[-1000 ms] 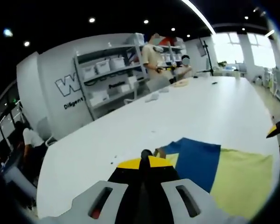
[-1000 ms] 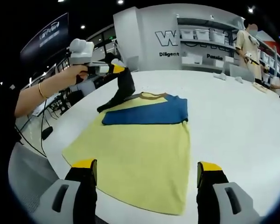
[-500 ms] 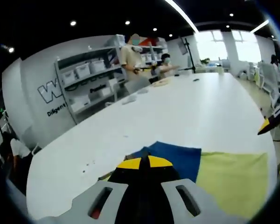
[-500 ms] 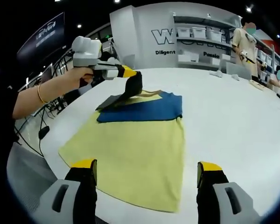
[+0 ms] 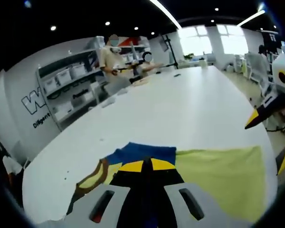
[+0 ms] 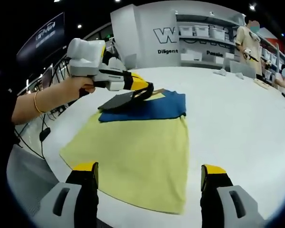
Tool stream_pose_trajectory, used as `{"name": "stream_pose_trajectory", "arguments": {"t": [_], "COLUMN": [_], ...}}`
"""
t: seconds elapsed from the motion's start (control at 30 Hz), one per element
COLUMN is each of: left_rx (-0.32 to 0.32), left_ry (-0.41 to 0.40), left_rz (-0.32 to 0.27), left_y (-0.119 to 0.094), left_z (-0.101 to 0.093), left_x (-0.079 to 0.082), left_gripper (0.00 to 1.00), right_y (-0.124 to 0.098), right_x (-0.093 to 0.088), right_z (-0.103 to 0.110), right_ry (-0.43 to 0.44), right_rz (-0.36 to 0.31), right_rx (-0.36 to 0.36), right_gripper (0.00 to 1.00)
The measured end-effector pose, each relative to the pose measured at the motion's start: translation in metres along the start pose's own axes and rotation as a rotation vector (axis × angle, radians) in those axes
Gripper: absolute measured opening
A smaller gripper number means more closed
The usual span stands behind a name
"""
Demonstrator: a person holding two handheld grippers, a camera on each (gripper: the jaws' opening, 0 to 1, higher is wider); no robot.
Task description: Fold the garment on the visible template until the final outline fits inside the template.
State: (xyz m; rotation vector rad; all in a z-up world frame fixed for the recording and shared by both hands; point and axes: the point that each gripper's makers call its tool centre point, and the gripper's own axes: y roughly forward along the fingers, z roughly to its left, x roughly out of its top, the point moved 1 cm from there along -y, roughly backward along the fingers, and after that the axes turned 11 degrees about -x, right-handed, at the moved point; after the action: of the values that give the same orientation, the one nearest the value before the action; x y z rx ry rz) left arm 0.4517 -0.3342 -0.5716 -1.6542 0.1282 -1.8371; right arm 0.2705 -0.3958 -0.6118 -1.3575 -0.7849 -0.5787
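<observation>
Garment (image 6: 137, 142) lying on desk (image 6: 237, 123); left tongs (image 6: 145, 89) pinching its dark sleeve (image 6: 118, 101), right tongs (image 6: 149, 176) gaping wide.

Large white table (image 6: 247, 118) carrying the workspace. Beyond its far edge, a grey wall (image 6: 147, 28) with partly legible lettering ("W…", "Diligent") and white shelving (image 6: 206, 45) stocked with storage bins (image 6: 209, 32). Two people (image 5: 111, 59) stand at the table's far edge, near small pale items (image 6: 223, 73) lying on it. Recessed ceiling lights (image 5: 107, 23) and a light strip (image 5: 164, 12) overhead; bright windows (image 5: 225, 43) past the far end.
</observation>
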Motion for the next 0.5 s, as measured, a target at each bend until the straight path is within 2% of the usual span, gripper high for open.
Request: {"name": "stream_pose_trajectory", "arguments": {"t": [0.2, 0.33, 0.5], "left_rx": [-0.031, -0.026, -0.038], "left_ry": [0.008, 0.027, 0.008], "left_rz": [0.013, 0.031, 0.02], "left_y": [0.008, 0.011, 0.014], "left_z": [-0.016, -0.019, -0.021], "left_x": [-0.002, -0.005, -0.006], "left_gripper": [0.03, 0.04, 0.07], "right_y": [0.0, 0.0, 0.001], "right_x": [-0.004, -0.006, -0.007], "right_z": [-0.001, -0.001, -0.001], "right_ry": [0.006, 0.008, 0.005], "right_rz": [0.007, 0.011, 0.015], "right_rx": [-0.003, -0.005, -0.005], "right_gripper": [0.87, 0.87, 0.87]}}
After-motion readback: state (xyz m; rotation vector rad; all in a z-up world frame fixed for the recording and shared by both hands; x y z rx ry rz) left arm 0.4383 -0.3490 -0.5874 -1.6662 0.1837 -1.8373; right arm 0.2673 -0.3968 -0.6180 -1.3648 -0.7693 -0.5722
